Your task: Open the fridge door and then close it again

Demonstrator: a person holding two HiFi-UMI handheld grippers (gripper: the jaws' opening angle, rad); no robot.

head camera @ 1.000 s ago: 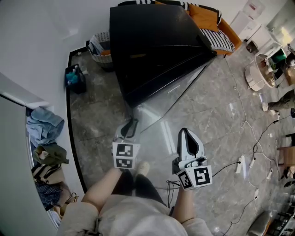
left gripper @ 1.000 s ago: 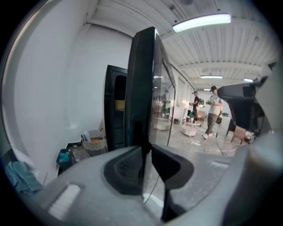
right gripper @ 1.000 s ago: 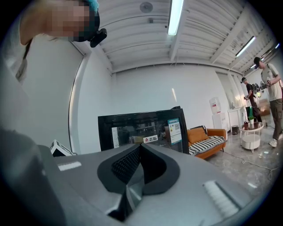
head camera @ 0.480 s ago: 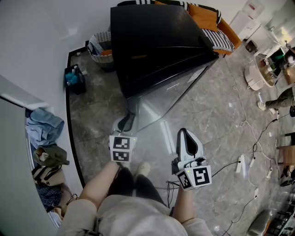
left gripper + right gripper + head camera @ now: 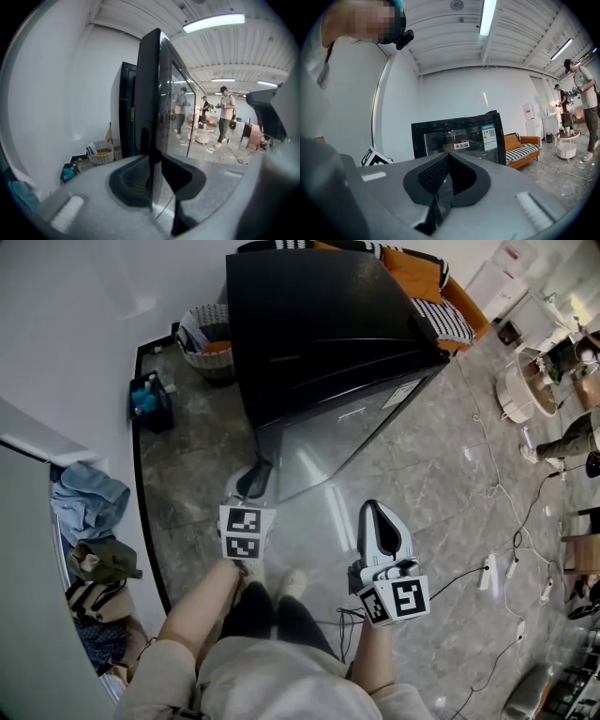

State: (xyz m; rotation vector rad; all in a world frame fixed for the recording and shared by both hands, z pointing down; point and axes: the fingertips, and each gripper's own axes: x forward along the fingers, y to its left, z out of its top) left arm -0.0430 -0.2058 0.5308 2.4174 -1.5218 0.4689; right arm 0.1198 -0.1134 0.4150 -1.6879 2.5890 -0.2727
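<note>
I read two stickers on the black fridge [image 5: 440,136] in the right gripper view: a small white one [image 5: 460,146] with a red mark and dark characters too small to make out, and a blue-and-white label [image 5: 489,133] with a code square at the front's upper right corner. The head view shows only a pale patch there. My left gripper [image 5: 154,161] is at the free edge of the fridge door [image 5: 328,442], which stands slightly ajar from the cabinet. Its jaws have just been easing apart with that edge between them, and the pads look to be lying against both faces. The left gripper view alone shows people reflected in the glass. My right gripper [image 5: 447,157] hangs in front of the fridge, jaws together on nothing.
</note>
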